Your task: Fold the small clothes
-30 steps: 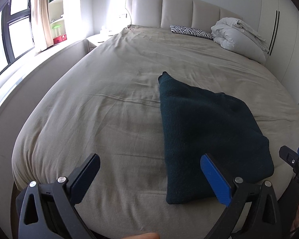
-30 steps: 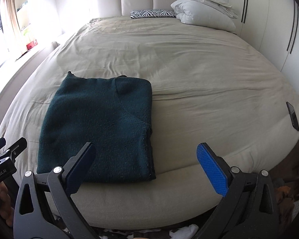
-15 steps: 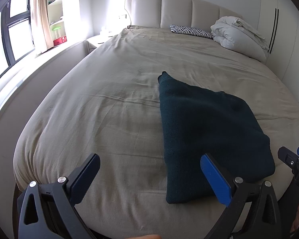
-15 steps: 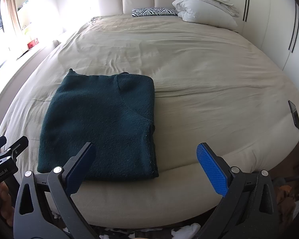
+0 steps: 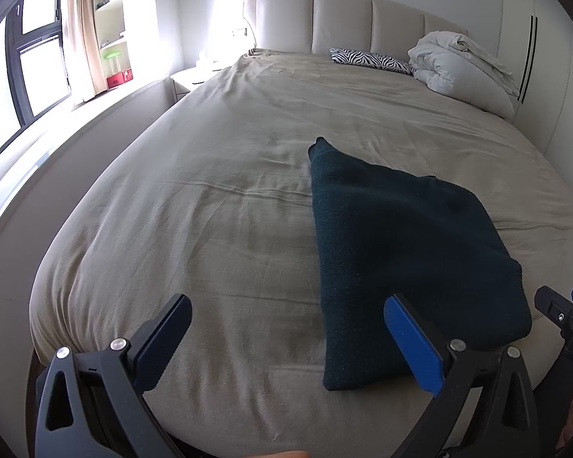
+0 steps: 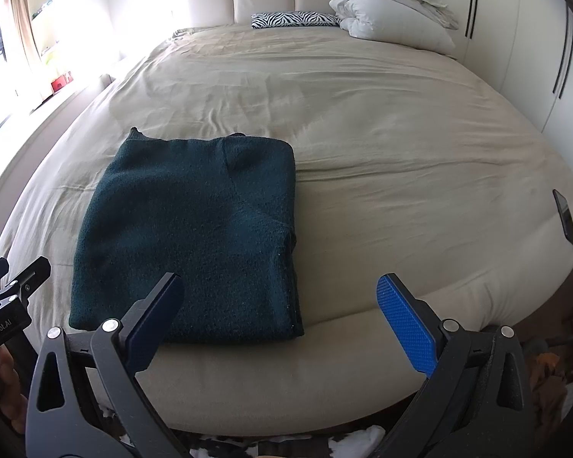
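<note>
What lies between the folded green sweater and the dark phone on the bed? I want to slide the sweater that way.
Only bare beige sheet separates the sweater and phone, as the right wrist view shows.

Folded dark green sweater (image 5: 401, 252) lies on the bed (image 5: 217, 229); left claw (image 5: 288, 330) gapes empty.

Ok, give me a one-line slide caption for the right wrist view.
Open right gripper hovers at the bed edge before a folded dark green sweater.
</note>
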### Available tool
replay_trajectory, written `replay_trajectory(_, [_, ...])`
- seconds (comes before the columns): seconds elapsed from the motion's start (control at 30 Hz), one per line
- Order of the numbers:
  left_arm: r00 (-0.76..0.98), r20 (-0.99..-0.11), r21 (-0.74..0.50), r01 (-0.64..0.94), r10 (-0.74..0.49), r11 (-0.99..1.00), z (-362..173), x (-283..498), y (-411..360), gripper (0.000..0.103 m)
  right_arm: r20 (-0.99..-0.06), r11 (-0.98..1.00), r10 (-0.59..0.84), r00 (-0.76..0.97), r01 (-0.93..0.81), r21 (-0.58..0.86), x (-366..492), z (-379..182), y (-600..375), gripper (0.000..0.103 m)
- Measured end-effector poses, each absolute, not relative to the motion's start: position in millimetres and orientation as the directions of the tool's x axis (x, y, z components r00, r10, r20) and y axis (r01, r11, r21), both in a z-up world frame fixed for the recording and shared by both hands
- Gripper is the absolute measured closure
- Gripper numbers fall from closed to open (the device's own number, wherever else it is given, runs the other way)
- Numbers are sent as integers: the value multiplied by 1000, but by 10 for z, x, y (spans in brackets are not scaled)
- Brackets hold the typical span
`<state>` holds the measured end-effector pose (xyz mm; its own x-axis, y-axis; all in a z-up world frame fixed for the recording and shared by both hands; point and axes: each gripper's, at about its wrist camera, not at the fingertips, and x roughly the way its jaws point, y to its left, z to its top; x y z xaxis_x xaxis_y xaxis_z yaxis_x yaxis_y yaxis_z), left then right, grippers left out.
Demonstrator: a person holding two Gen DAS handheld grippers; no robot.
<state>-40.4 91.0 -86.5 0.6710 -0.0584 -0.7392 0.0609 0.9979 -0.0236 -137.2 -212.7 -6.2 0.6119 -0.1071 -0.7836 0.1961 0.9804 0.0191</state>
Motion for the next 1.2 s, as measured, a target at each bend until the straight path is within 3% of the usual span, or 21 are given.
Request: replay_trajectory(1.2, [663, -747, -11, 53, -44, 999, -916, -399, 902, 0, -791, 980, -102, 604, 195, 23, -1387, -100, -2127, 0])
